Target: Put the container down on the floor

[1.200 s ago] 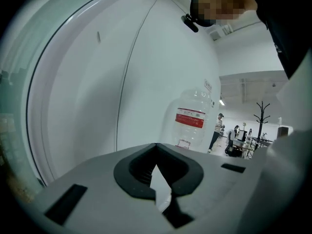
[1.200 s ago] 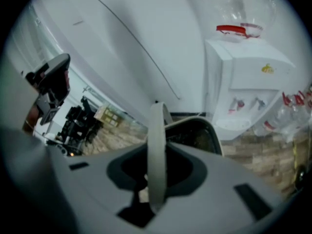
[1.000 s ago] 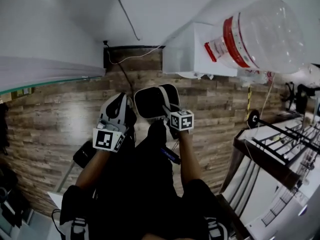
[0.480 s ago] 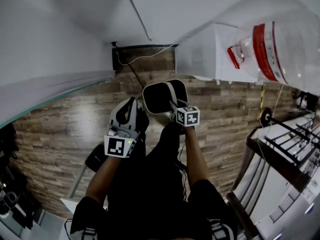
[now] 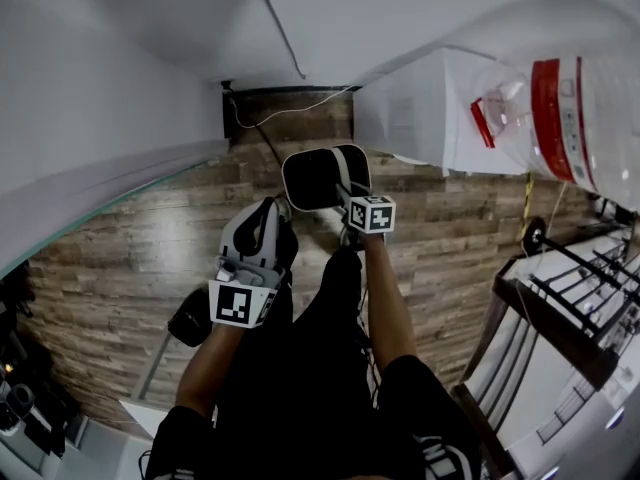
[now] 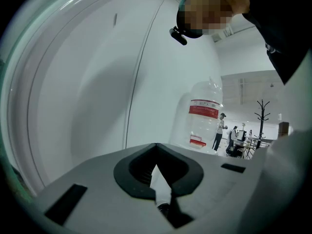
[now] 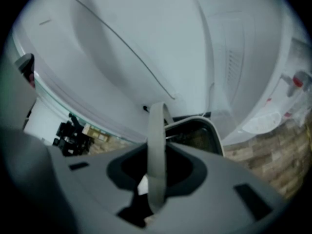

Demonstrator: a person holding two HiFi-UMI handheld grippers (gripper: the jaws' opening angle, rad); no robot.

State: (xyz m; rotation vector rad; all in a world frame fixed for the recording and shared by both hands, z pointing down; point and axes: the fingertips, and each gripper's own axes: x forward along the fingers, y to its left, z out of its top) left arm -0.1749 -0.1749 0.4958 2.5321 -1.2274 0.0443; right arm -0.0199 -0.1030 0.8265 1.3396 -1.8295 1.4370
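Observation:
The container is a rounded tub with a black inside, a white rim and a grey strap handle. It hangs above the wooden floor. My right gripper is shut on the handle, and the strap runs up between the jaws in the right gripper view, with the tub's rim just beyond. My left gripper hovers to the left of the tub and a little nearer me, clear of it. In the left gripper view the left gripper has its jaw tips together with nothing in them.
A large clear water bottle with a red label sits on a white dispenser at the upper right. A metal rack stands at the right. White walls and a cable lie ahead. A dark object rests on the floor by my left arm.
The right gripper and the container have shifted slightly away from me, toward the wall. The left gripper has stayed alongside. The view has swung, so the bottle now sits farther right.

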